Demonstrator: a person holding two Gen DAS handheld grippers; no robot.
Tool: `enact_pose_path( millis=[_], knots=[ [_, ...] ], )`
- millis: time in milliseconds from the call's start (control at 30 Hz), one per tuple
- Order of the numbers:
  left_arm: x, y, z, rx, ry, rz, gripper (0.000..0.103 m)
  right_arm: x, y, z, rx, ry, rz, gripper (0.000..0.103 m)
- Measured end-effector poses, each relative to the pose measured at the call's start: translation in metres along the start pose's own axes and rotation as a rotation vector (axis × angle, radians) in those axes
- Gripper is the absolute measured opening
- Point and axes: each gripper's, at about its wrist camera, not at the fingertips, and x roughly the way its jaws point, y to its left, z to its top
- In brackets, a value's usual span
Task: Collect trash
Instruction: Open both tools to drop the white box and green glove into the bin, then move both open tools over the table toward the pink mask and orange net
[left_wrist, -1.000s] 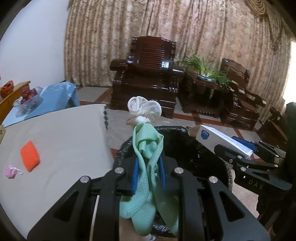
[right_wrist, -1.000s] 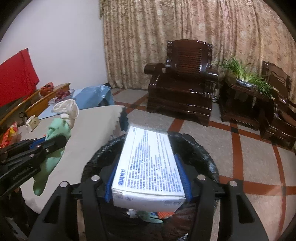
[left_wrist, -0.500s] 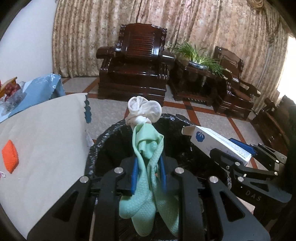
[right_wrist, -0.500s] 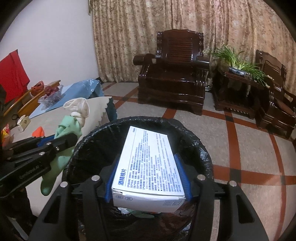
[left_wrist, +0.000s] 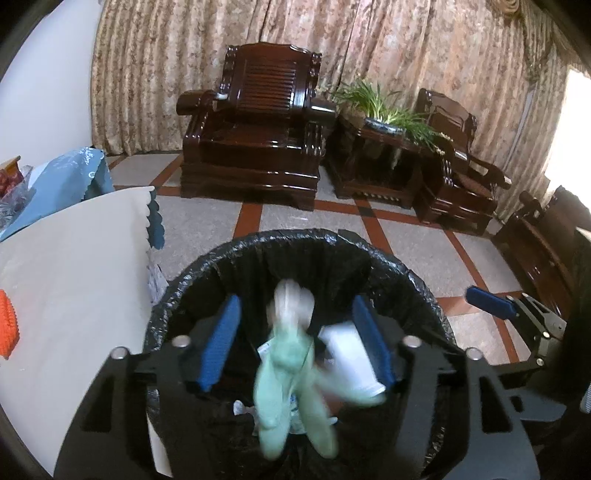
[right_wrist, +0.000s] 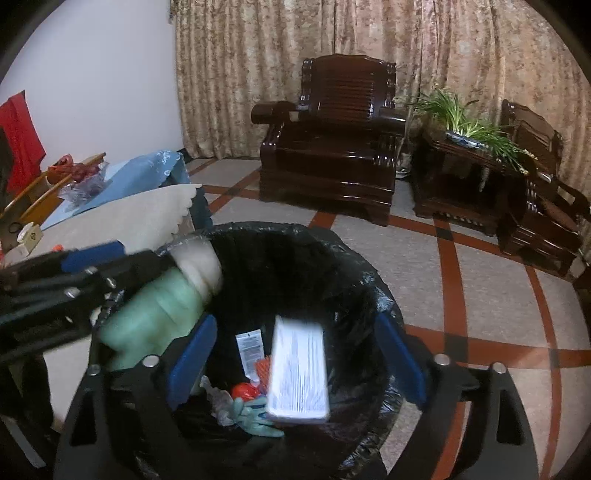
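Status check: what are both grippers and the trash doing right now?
Both grippers, left and right, just opened, empty. Glove and box dropping into the bin. Nothing in the way.

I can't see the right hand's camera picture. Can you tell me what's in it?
The right gripper hangs open over a bin lined with a black bag, and a white box, blurred, is dropping onto the trash inside. At left, the left gripper has just opened and a green rubber glove is slipping out. Dark wooden armchairs stand behind.

Cream-clothed table (left_wrist: 74, 280) bearing an orange item (left_wrist: 7, 328), black-lined trash bin (left_wrist: 295, 240) on tiled floor (left_wrist: 406, 251) beside it
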Motion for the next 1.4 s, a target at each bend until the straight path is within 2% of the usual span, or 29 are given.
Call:
enact_pose_path(
  millis=[200,500,733,900,1200,1400],
  knots=[
    [-0.021,0.019,-0.001,-0.019,-0.047,0.061,0.088,-0.009,-0.002,-0.003,0.038,-0.004,0.018,0.097],
    [-0.068,0.059,-0.011,-0.083,-0.081,0.168,0.091,-0.015,0.038,0.002,0.003,-0.018,0.105,0.097],
    [-0.110,0.107,-0.021,-0.136,-0.110,0.275,0.091,-0.008,0.102,0.015,-0.088,-0.028,0.198,0.097],
    [-0.137,0.157,-0.035,-0.217,-0.124,0.364,0.091,0.001,0.153,0.026,-0.170,-0.042,0.259,0.097],
    [-0.171,0.239,-0.057,-0.309,-0.133,0.530,0.091,0.025,0.246,0.039,-0.283,-0.068,0.363,0.097],
    [-0.186,0.299,-0.075,-0.375,-0.125,0.630,0.091,0.047,0.306,0.039,-0.345,-0.050,0.424,0.097]
  ],
)
